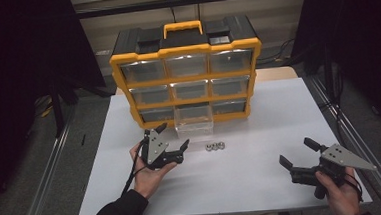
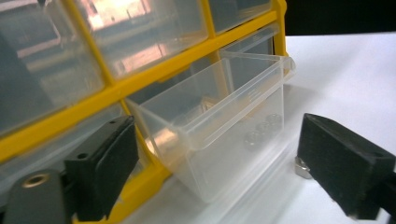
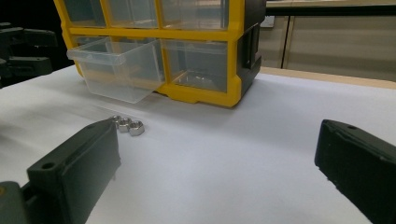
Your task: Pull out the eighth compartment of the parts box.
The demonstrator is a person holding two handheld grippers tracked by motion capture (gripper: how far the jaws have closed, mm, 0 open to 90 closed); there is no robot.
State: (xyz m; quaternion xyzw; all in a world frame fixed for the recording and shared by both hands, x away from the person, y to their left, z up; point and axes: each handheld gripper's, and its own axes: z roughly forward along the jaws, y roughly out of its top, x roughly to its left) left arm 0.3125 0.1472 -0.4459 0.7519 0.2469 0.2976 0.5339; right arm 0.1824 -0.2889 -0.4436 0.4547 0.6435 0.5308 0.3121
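A yellow and black drawer cabinet (image 1: 185, 50) stands at the back of the white table (image 1: 263, 183). Its bottom middle clear drawer (image 1: 193, 118) is pulled out. Three metal nuts (image 1: 214, 146) lie in a row on the table just in front of that drawer. My left gripper (image 1: 172, 136) hovers left of the nuts, open, with nothing between its fingers. In the left gripper view the clear drawer (image 2: 224, 121) sits close ahead between the spread jaws, and a nut (image 2: 302, 168) shows beside the right jaw. My right gripper (image 1: 296, 151) is open near the table's right front corner.
The cabinet's other clear drawers (image 3: 196, 60) are pushed in. In the right gripper view the nuts (image 3: 126, 125) lie ahead to the left, with bare table behind them. Metal rails (image 1: 350, 133) run along both sides of the table.
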